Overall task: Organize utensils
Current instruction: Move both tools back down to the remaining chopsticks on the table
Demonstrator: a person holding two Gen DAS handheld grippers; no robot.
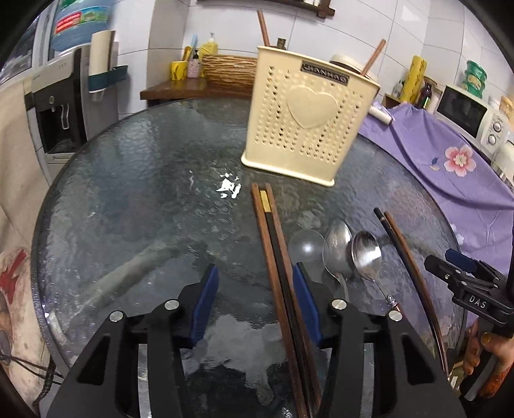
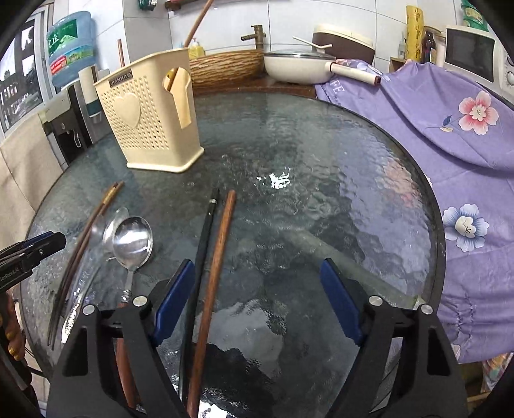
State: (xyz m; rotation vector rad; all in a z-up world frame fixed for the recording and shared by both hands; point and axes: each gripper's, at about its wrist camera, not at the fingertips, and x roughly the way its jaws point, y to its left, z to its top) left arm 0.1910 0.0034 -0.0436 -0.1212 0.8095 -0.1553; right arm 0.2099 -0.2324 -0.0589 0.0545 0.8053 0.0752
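A cream perforated utensil holder (image 1: 308,115) (image 2: 151,119) stands on the round glass table (image 1: 144,193) (image 2: 321,209), with two brown chopsticks (image 1: 263,27) upright in it. My left gripper (image 1: 255,267) is open low over the glass. A bundle of three chopsticks (image 1: 273,244), two brown and one black with a gold end, lies between its jaws close to the right pad. My right gripper (image 2: 257,261) is open too, with a black chopstick (image 2: 205,234) and a brown chopstick (image 2: 221,234) lying by its left pad. Two metal spoons (image 1: 353,250) (image 2: 133,241) and a clear spoon (image 1: 306,247) lie between the two groups.
A purple flowered cloth (image 2: 449,135) drapes over the table's right side, with a microwave (image 1: 465,112) behind it. A water dispenser (image 1: 61,106) stands at the left. A wooden basin (image 2: 225,67) and a white pan (image 2: 298,66) sit behind the table.
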